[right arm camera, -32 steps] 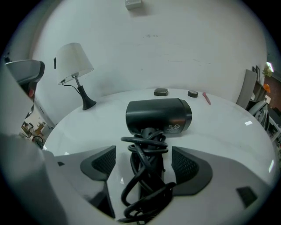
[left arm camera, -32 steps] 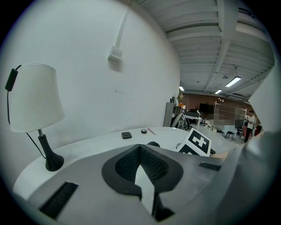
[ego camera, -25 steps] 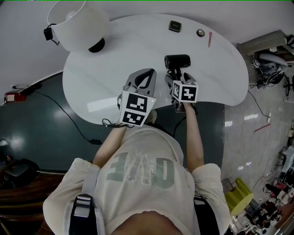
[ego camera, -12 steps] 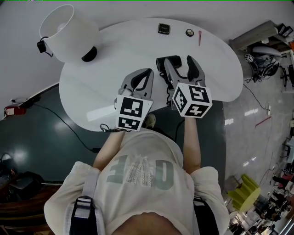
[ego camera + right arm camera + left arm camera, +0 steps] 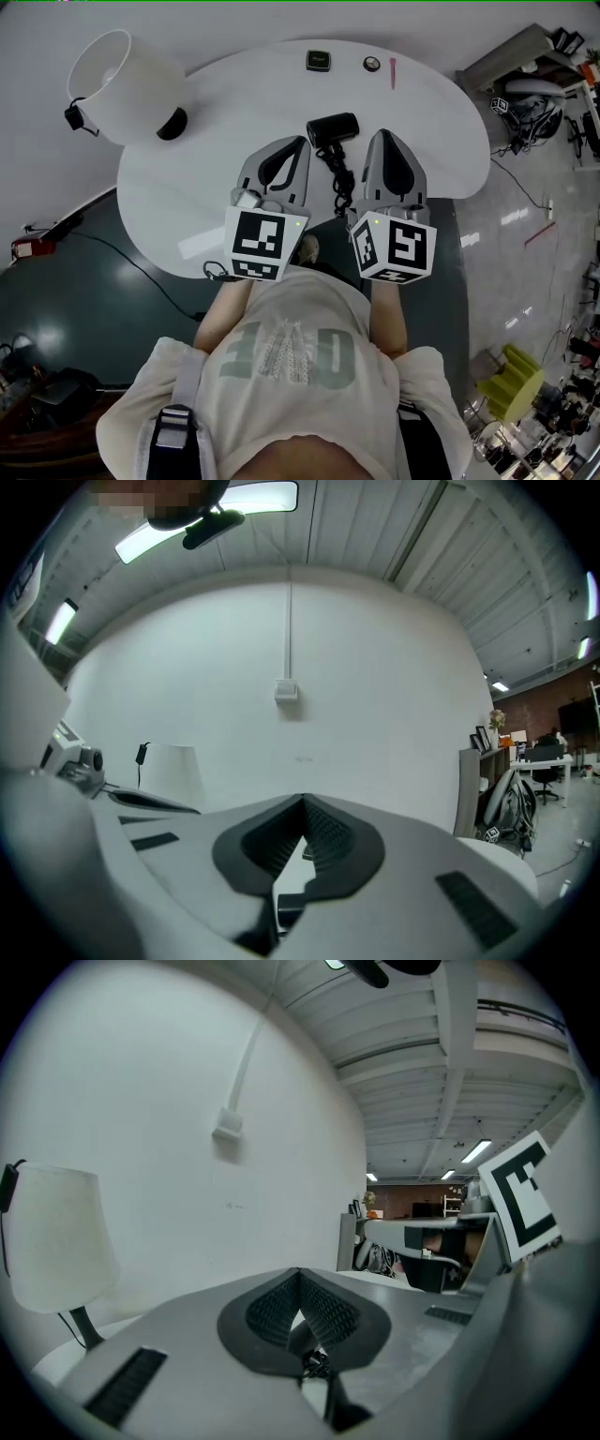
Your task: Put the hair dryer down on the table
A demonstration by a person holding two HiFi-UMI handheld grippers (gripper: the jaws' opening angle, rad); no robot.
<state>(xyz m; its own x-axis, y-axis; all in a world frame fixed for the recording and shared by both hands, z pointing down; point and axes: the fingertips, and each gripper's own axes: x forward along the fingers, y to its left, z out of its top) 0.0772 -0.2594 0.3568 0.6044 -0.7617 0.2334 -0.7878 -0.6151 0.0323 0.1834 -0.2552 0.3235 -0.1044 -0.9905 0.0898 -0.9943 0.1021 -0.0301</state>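
Note:
The black hair dryer (image 5: 334, 129) lies on its side on the white table (image 5: 216, 141), between my two grippers. Its cord (image 5: 341, 180) trails toward the table's near edge. My right gripper (image 5: 385, 135) rests just right of the dryer with its jaws shut on nothing, and its own view shows the pads (image 5: 281, 841) meeting. To the left of the dryer my left gripper (image 5: 299, 142) is shut and empty too, its pads (image 5: 323, 1312) closed together. Neither gripper touches the dryer.
A white lamp shade (image 5: 122, 84) stands at the table's far left, seen also as a lamp shade (image 5: 56, 1237) in the left gripper view. A small black square item (image 5: 318, 60), a round item (image 5: 372, 64) and a red pen (image 5: 392, 72) lie at the far edge.
The right gripper let go of the hair dryer, moved to its right and closed its jaws. The dryer now lies on the table. The left gripper stayed shut.

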